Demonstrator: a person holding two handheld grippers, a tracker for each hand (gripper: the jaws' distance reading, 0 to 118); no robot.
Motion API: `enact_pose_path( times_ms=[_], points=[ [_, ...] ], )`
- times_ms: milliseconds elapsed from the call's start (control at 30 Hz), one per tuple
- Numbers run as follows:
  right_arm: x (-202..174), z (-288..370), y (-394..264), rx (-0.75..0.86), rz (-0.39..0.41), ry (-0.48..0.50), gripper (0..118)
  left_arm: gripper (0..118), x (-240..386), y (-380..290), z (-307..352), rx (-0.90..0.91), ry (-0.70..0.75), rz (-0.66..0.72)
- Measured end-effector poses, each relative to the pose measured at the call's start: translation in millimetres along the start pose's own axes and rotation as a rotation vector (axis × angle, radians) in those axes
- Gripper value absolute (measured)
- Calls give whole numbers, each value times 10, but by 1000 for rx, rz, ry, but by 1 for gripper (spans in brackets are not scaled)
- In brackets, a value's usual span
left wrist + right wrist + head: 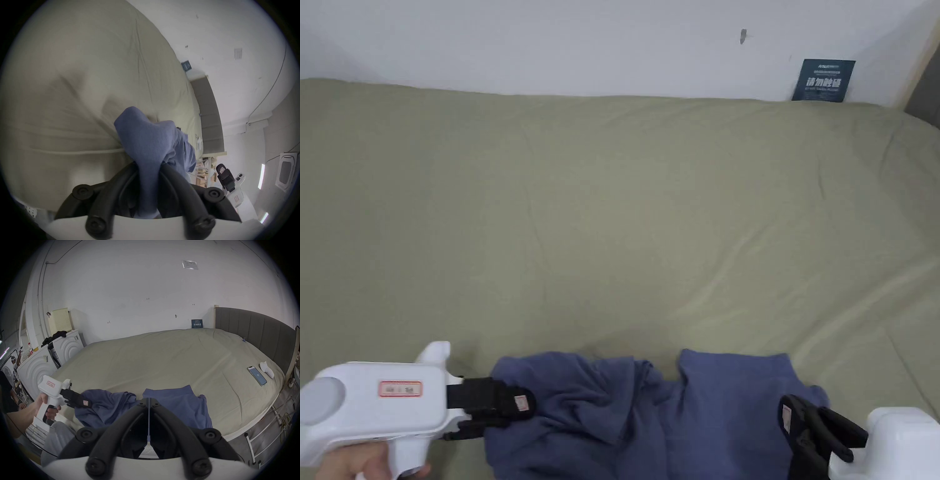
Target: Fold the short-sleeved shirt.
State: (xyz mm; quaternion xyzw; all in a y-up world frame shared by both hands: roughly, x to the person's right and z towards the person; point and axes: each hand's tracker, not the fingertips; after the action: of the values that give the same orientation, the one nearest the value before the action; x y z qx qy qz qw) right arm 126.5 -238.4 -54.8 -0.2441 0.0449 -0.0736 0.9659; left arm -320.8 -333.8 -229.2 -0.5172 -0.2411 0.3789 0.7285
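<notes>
While the person's hand (359, 464) is gripping the white handle at the lower left of the head view, the left gripper (519, 403) is reaching in from that side, and its black fingers (129, 177) are clenching a bunched fold of the blue short-sleeved shirt (650, 412); in the left gripper view the cloth is rising in a peak out from between them. The shirt is lying crumpled at the near edge of the bed (612, 219), its left part heaped in folds and its right part lying flatter on the olive sheet. Toward the right, the right gripper (800, 437) is sitting at the shirt's right edge; in the right gripper view its fingers (141, 408) are pressing together on a thin edge of blue fabric that is running down the narrow line between them. Farther right on the bed, in that same view, a phone (256, 375) is lying beside a small white object (267, 371), well apart from the shirt, near the grey headboard (259, 331).
</notes>
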Motion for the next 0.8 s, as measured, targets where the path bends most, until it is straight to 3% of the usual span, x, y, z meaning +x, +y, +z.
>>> enact_pose_path(
  times_ms=[233,333,400,567,800],
  points=[
    [-12,-37,41,15,-2,35,4,9,177,88,1158,196,302,-75],
    [-25,-77,45,17,-5,55,4,9,418,104,1339,196,433,-120],
    [-40,-85,40,18,-5,60,4,9,685,73,1272,169,511,-205],
    [-30,-3,19,32,-21,66,4,9,1367,-58,852,99,517,-349],
    [136,84,-20,35,-55,39,4,9,2069,-354,-140,-36,612,-487]
  ],
)
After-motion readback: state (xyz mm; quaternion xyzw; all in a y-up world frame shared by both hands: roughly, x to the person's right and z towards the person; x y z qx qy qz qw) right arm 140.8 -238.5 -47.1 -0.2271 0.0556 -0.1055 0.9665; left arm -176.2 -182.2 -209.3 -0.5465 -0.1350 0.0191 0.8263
